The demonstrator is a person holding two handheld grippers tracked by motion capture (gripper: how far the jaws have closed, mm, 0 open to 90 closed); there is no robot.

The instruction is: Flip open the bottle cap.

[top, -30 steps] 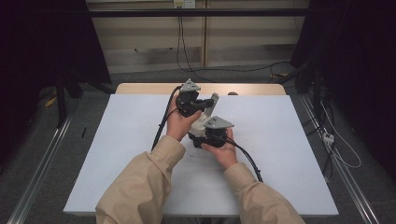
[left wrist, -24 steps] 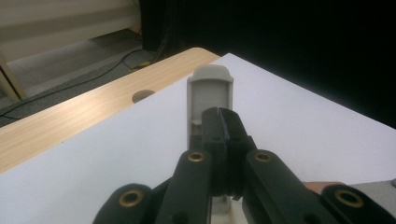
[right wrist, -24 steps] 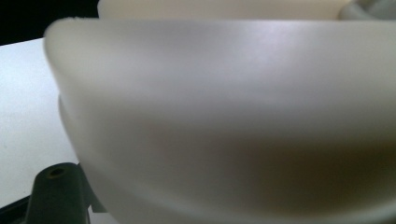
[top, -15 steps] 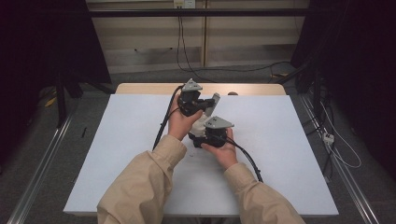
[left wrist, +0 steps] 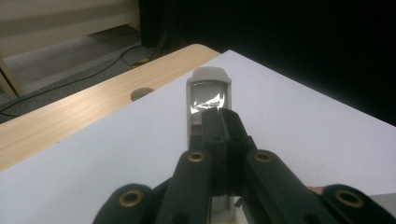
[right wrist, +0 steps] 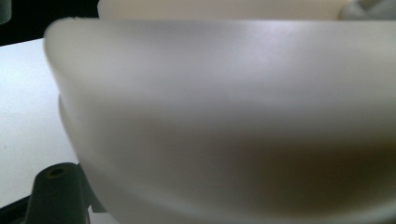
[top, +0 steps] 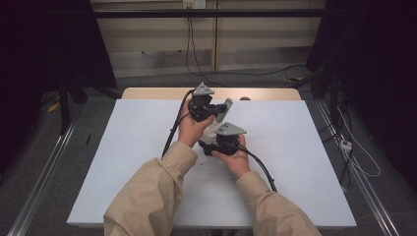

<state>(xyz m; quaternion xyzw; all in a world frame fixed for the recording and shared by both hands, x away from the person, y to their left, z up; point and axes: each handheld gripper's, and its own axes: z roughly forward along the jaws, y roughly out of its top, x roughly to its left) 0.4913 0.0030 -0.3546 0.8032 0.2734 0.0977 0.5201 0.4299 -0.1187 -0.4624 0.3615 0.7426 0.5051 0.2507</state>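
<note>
A pale plastic piece [top: 220,117], long and flat with a rounded tip and a shiny window near its end [left wrist: 208,95], is held above the middle of the white tabletop [top: 305,162], between the two hands. The left gripper [left wrist: 219,126] has its jaws pinched together on the upper part of it, just short of the window. The right gripper [top: 216,143] clamps the lower, broader part, whose smooth cream side [right wrist: 233,116] sits right against that gripper's camera. Both hands are close together, holding the piece off the tabletop. This looks like a two-handed step of pulling or bending the piece; the next move likely calls for one gripper holding firm while the other works against it.
</note>
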